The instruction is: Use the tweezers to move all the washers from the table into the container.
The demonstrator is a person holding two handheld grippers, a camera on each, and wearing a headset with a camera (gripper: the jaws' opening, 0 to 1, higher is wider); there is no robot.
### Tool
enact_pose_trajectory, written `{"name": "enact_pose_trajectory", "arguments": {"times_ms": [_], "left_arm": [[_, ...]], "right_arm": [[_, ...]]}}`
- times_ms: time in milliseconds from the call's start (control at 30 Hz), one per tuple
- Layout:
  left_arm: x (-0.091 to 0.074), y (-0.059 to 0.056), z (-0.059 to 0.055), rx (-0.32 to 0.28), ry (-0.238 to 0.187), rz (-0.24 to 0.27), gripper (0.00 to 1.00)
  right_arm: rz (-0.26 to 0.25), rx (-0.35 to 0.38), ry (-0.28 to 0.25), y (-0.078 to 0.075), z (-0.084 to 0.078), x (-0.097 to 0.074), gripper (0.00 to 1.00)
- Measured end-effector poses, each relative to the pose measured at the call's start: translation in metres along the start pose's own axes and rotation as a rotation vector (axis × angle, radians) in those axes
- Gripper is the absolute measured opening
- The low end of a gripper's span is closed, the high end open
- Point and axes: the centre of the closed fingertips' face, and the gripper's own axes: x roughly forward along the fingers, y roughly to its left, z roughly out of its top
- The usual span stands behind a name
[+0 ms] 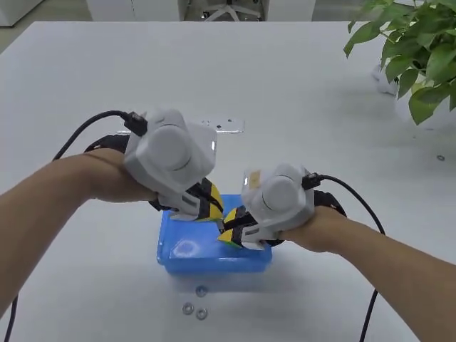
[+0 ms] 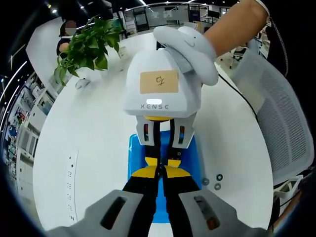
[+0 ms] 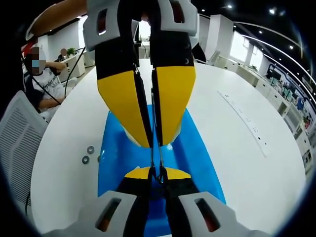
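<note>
A shallow blue container [image 1: 214, 260] sits on the white table [image 1: 235, 71], and both grippers meet tip to tip above it. My left gripper [image 1: 214, 210] and my right gripper [image 1: 229, 235] are each shut on a thin metal piece, seemingly the tweezers [image 3: 155, 118], which runs between them. From the left gripper view, my own jaws [image 2: 159, 170] stay shut, facing the right gripper [image 2: 163, 159] over the container [image 2: 133, 158]. The right gripper view has my own jaws [image 3: 157, 173] shut below the left gripper's yellow tips [image 3: 155, 143]. Three small washers [image 1: 201, 291] [image 2: 217, 177] [image 3: 90, 149] lie on the table beside the container [image 3: 118, 158].
A potted green plant [image 1: 413, 50] [image 2: 86, 49] stands at the far right of the table. A flat pale strip [image 1: 224, 127] [image 3: 247, 123] lies on the table beyond the grippers. A mesh chair [image 2: 281, 113] stands off the table's near edge. Cables trail from both grippers.
</note>
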Motion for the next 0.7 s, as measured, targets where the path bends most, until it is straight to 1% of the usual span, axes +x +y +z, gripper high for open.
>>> {"name": "enact_pose_trajectory", "arguments": {"times_ms": [300, 467, 700], "left_arm": [[-0.003, 0.000, 0.000, 0.003, 0.005, 0.008, 0.07], [-0.008, -0.001, 0.004, 0.006, 0.001, 0.013, 0.07], [-0.018, -0.006, 0.011, 0.011, -0.004, 0.021, 0.07]], "right_arm": [[-0.003, -0.009, 0.000, 0.001, 0.002, -0.001, 0.11], [-0.007, -0.013, -0.006, 0.002, 0.007, -0.005, 0.11], [-0.015, -0.023, -0.013, 0.007, 0.016, -0.012, 0.11]]}}
